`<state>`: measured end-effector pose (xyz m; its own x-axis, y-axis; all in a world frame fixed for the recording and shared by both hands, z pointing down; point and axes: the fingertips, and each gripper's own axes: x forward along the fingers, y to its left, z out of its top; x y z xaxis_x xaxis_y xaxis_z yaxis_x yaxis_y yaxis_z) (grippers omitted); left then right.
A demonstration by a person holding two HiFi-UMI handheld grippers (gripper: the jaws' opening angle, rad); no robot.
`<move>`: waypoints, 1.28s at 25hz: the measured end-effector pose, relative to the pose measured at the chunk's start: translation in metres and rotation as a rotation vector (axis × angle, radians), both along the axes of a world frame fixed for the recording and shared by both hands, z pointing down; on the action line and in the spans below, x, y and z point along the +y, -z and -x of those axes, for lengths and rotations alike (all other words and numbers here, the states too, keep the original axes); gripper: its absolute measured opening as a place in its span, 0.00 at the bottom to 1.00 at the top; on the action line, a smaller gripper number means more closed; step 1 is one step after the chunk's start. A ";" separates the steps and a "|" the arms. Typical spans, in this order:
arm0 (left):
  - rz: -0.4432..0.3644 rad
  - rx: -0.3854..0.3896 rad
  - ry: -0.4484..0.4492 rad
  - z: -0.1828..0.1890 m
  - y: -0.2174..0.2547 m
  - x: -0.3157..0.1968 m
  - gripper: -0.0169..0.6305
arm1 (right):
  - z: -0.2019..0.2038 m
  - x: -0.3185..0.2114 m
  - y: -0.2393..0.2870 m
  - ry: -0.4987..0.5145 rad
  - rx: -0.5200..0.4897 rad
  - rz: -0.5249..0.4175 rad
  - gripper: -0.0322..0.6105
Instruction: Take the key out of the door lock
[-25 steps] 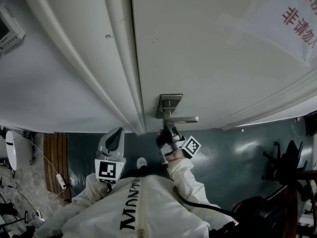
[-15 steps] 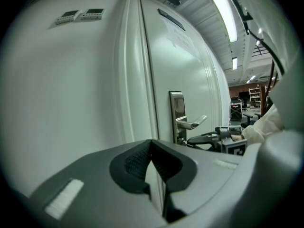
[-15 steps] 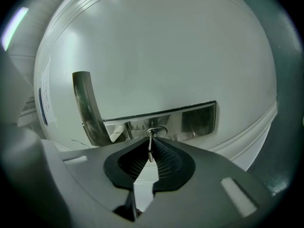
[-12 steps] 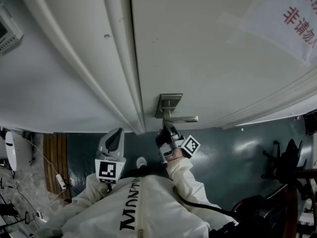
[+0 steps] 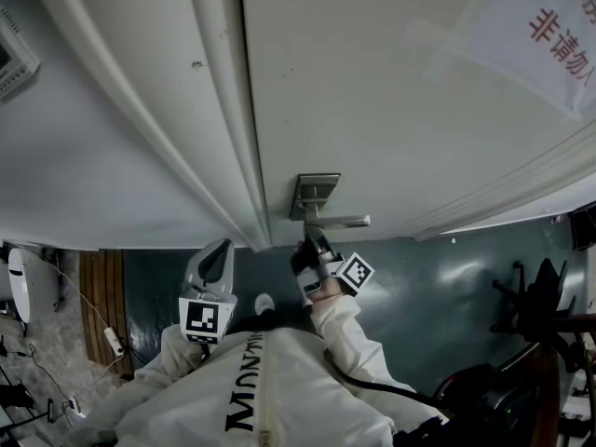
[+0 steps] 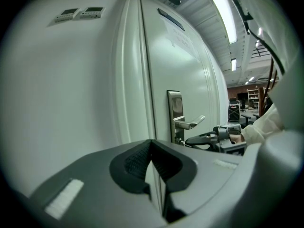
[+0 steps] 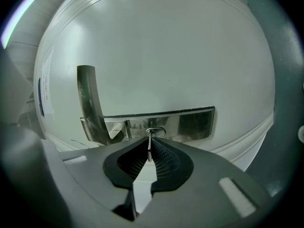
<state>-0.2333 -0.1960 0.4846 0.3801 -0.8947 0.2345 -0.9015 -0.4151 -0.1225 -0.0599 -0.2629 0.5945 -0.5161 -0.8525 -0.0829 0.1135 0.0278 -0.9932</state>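
Key [image 7: 149, 147] at lock plate [image 7: 190, 122] is pinched by right gripper [image 7: 150, 140] fingers, just slightly eased; left gripper [image 6: 151, 142] fingers are closed, empty.

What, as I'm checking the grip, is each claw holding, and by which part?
The right claw grips the key by its head, outside the door lock; its jaws just closed, then eased slightly. The left claw holds nothing.

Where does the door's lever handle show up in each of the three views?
Head view: lever handle at the centre, pointing right.
Left gripper view: right of centre, sticking out from the door.
Right gripper view: at the left, curving upward.
Shared landmark: the metal lock plate that it is mounted on.
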 end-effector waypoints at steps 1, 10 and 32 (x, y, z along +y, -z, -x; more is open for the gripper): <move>0.000 -0.002 -0.002 -0.001 0.000 0.000 0.03 | 0.000 0.000 0.000 -0.001 0.000 0.000 0.09; -0.002 -0.005 -0.020 -0.006 -0.001 0.000 0.03 | -0.004 0.034 0.000 0.005 -0.004 -0.014 0.09; 0.005 0.020 -0.045 -0.031 -0.004 -0.004 0.03 | -0.019 0.059 0.035 0.101 0.618 -0.174 0.09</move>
<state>-0.2021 -0.1997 0.4890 0.4251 -0.8753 0.2306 -0.8839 -0.4563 -0.1023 -0.0413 -0.2035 0.5597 -0.5896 -0.7984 0.1224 -0.4668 0.2131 -0.8583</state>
